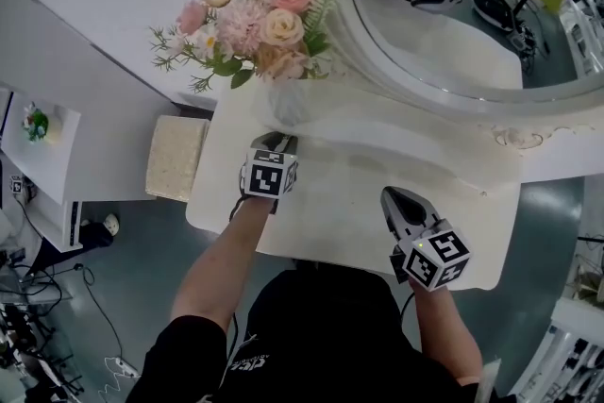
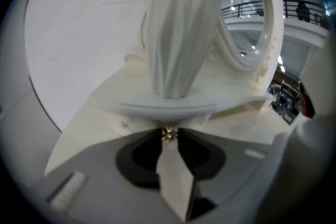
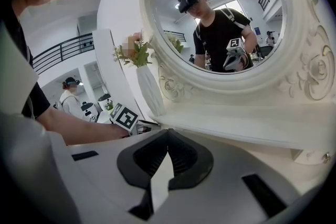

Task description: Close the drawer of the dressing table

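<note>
The white dressing table carries a raised shelf. A white ribbed vase of flowers stands on that shelf, beside the oval mirror. Under the shelf is a cream drawer front with a small gold knob. My left gripper is shut on this knob, just below the vase. I cannot tell how far out the drawer stands. My right gripper hovers over the right half of the tabletop. It is shut with nothing in it and points at the shelf edge.
A beige cushioned block sits against the table's left side, with a white shelf unit and floor cables beyond it. Another small knob shows under the shelf at the right. The mirror frame rises close behind.
</note>
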`<state>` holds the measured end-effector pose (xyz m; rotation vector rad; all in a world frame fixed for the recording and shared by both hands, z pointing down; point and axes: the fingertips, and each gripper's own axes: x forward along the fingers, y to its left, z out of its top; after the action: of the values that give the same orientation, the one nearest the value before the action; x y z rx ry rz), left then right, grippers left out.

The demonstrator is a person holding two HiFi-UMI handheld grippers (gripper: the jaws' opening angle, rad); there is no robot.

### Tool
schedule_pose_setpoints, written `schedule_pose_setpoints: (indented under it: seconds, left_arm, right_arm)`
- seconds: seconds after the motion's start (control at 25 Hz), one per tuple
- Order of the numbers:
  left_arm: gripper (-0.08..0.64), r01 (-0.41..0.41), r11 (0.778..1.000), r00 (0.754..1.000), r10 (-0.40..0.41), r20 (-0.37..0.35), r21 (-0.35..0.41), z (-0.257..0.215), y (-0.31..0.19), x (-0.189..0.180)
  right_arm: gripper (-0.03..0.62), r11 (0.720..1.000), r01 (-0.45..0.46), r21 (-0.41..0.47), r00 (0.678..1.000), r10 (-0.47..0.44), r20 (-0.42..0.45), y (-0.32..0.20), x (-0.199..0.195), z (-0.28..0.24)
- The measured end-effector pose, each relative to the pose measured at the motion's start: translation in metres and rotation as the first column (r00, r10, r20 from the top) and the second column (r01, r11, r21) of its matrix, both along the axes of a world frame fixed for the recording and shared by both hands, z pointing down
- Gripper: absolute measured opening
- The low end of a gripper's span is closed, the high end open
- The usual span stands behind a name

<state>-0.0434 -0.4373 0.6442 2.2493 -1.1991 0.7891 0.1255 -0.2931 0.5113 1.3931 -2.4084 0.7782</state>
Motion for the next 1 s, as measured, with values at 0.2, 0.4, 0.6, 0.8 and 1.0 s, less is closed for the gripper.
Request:
schedule_pose_setpoints:
  seconds: [0.2, 0.4, 0.6, 0.8, 1.0]
  left_arm:
    - [0.1, -0.003, 1.0, 1.0, 0.003, -0.005, 0.006, 0.0, -0.001, 0.0]
    - [0.101, -0.009, 1.0, 1.0, 0.009, -0.002, 0.016, 0.0, -0.001, 0.001]
    - [0.137, -0.03, 1.0, 0.999, 0.03, -0.021, 0.006, -0.004, 0.005, 0.0]
    - [0.137, 0.001, 1.0, 0.999, 0.0, -0.039, 0.021, -0.019, 0.016, -0.011]
    - [0.123, -0.013, 0.998, 0.997, 0.017, -0.07, 0.06, -0.043, 0.039, -0.016]
  right_arm:
    - [-0.005, 1.0, -0.01, -0.001, 1.0, 0.01, -0.003, -0.002, 0.004, 0.0]
    - [-0.005, 1.0, -0.008, -0.001, 1.0, 0.008, -0.004, -0.001, 0.002, 0.0]
    - [-0.005, 1.0, -0.001, 0.018, 1.0, 0.001, -0.001, -0.001, -0.006, -0.008]
    - [-0.005, 0.999, 0.003, 0.046, 1.0, -0.003, -0.004, 0.003, -0.013, -0.02]
    - [-0.005, 0.997, -0.001, 0.083, 1.0, 0.001, -0.006, 0.015, -0.023, -0.035]
